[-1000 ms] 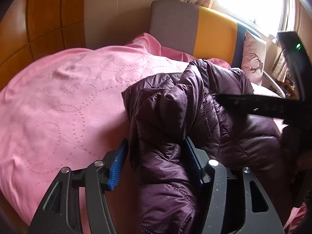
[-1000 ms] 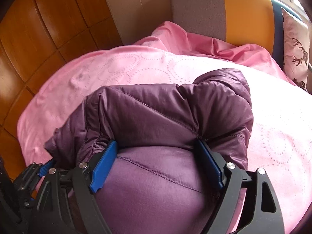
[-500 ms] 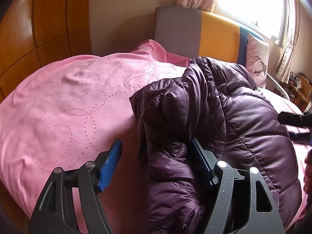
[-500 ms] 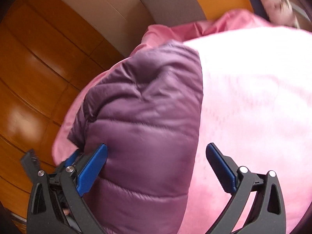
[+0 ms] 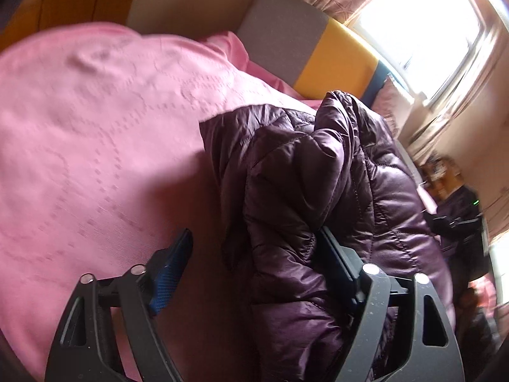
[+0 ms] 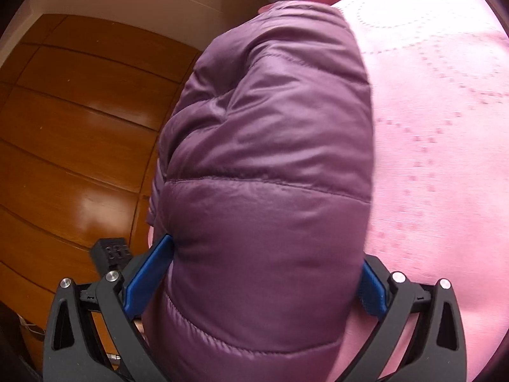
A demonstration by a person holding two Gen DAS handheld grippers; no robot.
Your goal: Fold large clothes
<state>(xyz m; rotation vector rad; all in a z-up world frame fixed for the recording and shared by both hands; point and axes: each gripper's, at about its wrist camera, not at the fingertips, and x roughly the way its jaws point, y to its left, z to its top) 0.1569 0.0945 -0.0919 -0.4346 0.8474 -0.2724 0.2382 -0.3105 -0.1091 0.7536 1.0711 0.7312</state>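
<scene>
A dark purple quilted puffer jacket lies bunched on the pink bed cover. My left gripper is open; a fold of the jacket lies against its right finger, and its left finger is over bare cover. In the right wrist view the jacket fills the space between the wide-open fingers of my right gripper, which does not pinch it. The other gripper shows as a dark shape at the right of the left wrist view.
A grey and yellow headboard and a patterned pillow stand at the far end of the bed. A bright window with curtains is beyond. A wooden panel wall runs beside the bed's left edge.
Both grippers have shifted and tilted. The right gripper has come back close over the jacket, so the jacket now fills the gap between its fingers. The left view is blurred by motion.
</scene>
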